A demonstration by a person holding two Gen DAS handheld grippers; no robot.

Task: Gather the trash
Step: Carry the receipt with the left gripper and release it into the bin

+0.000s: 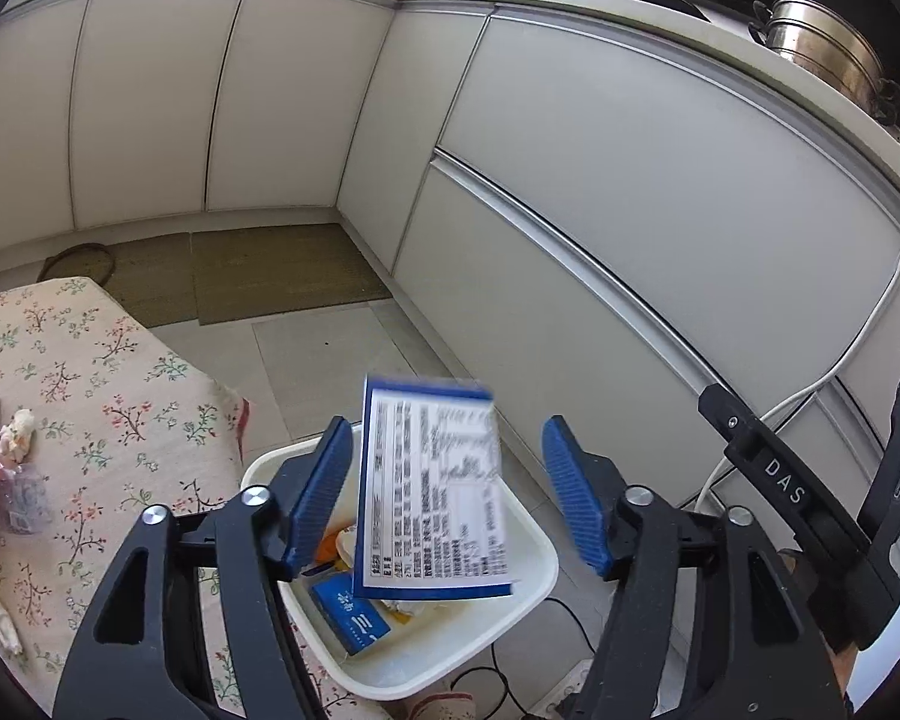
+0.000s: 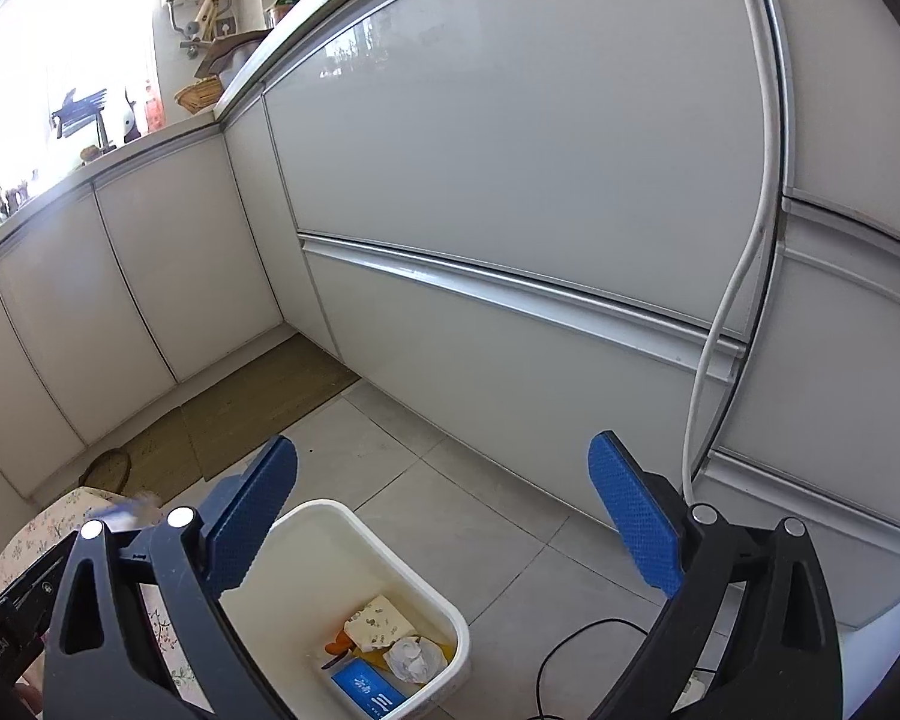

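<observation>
Both tongs stood wide over the white bin, with a blue-edged box between the left pads.

The left tongs (image 1: 447,492) pointed down over the white bin (image 1: 534,588); the box (image 1: 429,492) was blurred between the pads, touching neither. The right tongs (image 2: 444,519), spread and holding nothing, hung above the same bin (image 2: 306,570) on the floor tiles. Only the left view showed the floral bench (image 1: 90,396) with wrappers (image 1: 6,480); only the right view showed the crumpled paper (image 2: 411,657) in the bin.
</observation>
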